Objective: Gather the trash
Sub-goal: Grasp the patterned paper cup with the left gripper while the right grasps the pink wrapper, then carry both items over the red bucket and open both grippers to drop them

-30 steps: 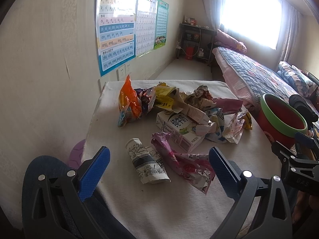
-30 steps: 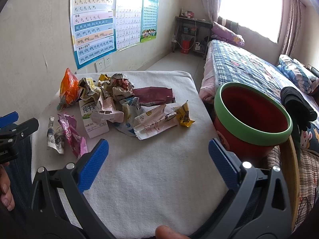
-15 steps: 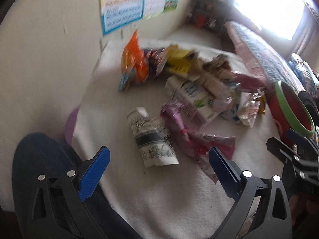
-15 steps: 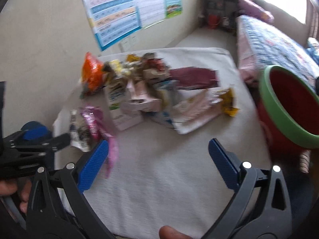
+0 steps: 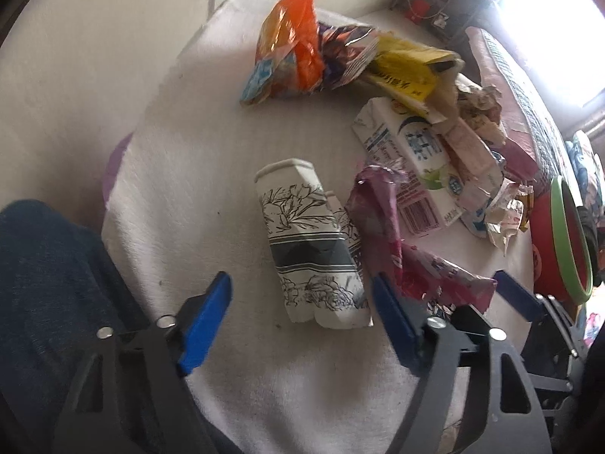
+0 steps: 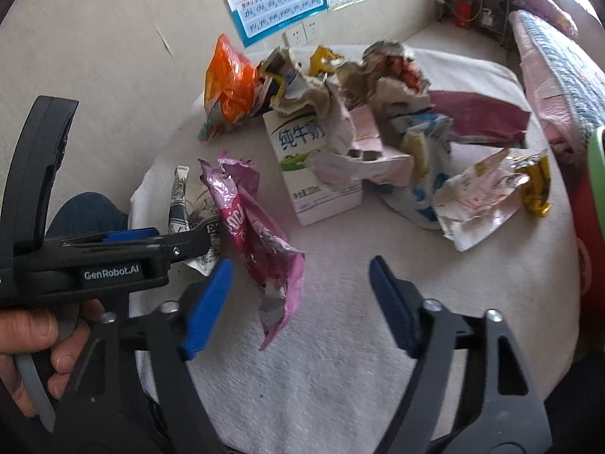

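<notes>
On the table (image 5: 211, 151), both grippers are hovering with jaws wide — left gripper (image 5: 302, 317) facing the flattened cup (image 5: 306, 242), right gripper (image 6: 298, 295) facing the pink wrapper (image 6: 261, 242).

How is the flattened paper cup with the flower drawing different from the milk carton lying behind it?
The paper cup is squashed flat, while the milk carton keeps its boxy shape. The cup carries black line drawings and a grey band; the carton has blue lettering and green at one end. The cup lies apart from the pile; crumpled wrappers lie over the carton's far end. Both are mostly white and lie on the cloth-covered table.
</notes>
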`<state>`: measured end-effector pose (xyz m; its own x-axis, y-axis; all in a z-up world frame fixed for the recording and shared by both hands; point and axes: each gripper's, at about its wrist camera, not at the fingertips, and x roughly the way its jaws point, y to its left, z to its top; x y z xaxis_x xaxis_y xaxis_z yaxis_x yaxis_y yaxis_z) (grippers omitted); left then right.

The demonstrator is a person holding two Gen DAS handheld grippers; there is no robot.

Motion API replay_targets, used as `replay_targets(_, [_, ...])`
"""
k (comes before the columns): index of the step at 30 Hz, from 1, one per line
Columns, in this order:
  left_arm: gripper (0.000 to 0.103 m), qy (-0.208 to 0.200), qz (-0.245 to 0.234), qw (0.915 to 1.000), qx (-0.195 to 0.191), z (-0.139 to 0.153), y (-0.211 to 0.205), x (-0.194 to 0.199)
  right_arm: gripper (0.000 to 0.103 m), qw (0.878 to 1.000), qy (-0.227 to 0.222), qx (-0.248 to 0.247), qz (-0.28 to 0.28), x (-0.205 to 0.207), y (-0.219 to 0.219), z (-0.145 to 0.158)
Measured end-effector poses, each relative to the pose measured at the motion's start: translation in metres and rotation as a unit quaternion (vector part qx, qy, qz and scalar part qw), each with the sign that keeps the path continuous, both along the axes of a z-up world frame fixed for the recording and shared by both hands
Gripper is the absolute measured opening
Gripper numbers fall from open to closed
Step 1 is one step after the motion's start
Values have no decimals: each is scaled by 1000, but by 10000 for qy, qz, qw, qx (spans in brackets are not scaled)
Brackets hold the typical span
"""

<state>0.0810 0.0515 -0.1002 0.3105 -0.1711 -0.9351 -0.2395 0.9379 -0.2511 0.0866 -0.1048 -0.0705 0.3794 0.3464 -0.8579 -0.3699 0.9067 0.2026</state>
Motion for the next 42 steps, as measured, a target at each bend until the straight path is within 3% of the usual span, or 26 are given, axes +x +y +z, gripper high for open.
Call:
replay_targets(3, [62,46,1,9998,-205,-6,1,3,41,9999,143,-3,56,4,5,-9])
replay_targets(7, [46,-11,-124,9991,-412,-6,-3,4,13,9995,285,23,96,4,5,-14])
replay_targets(15, [43,-125,-189,9985,-489,4,-9,0,8,9996,245,80,112,-4,-2,-8])
replay_targets(25, [43,-502,-333,9978,-290,38,-10,-17,8,9988,53,488,-95,-25,-26,31])
replay_targets(33, [43,-821,-681,9939,-296,69,-29,-19,8,9934,-378,761,-764,-34,-77,68])
replay_targets(42, [43,-1247,-1334,9823,-422,110,-86,6,8,9791,-1007,686,-1631,-27,-151,117])
